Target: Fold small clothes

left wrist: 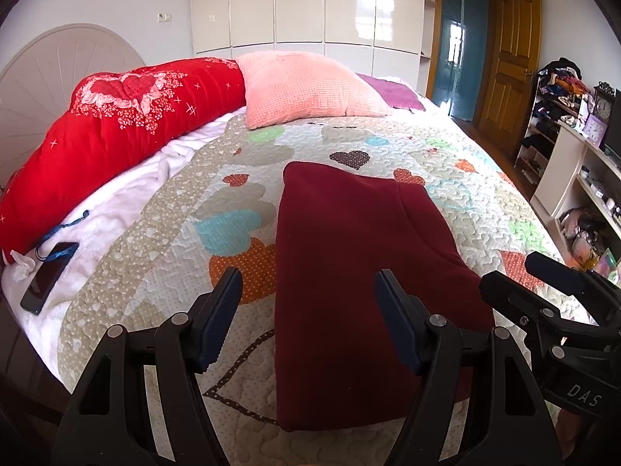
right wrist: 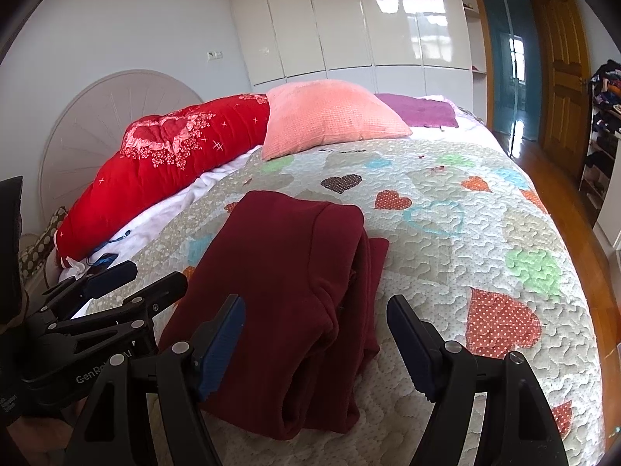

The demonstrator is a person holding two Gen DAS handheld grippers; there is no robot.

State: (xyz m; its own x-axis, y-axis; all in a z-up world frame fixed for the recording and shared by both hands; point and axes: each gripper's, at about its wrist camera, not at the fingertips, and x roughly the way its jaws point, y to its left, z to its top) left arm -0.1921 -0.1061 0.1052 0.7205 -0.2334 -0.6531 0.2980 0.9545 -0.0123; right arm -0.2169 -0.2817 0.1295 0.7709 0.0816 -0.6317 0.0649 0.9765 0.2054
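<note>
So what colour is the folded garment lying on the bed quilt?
Dark maroon, plain with no pattern: the folded garment shows best in the right wrist view.

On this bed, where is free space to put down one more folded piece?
The quilt is bare right of the maroon garment, toward the bed's edge, and between the garment and the pink pillow. The left strip is crowded: phone and red bolster.

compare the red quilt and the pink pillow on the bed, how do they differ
The red quilt is a long roll along the headboard, bright red with a floral heart print. The pink pillow is square, plain pale pink with a waffle texture, and sits further from the headboard. Both lie beyond the folded maroon garment.
</note>
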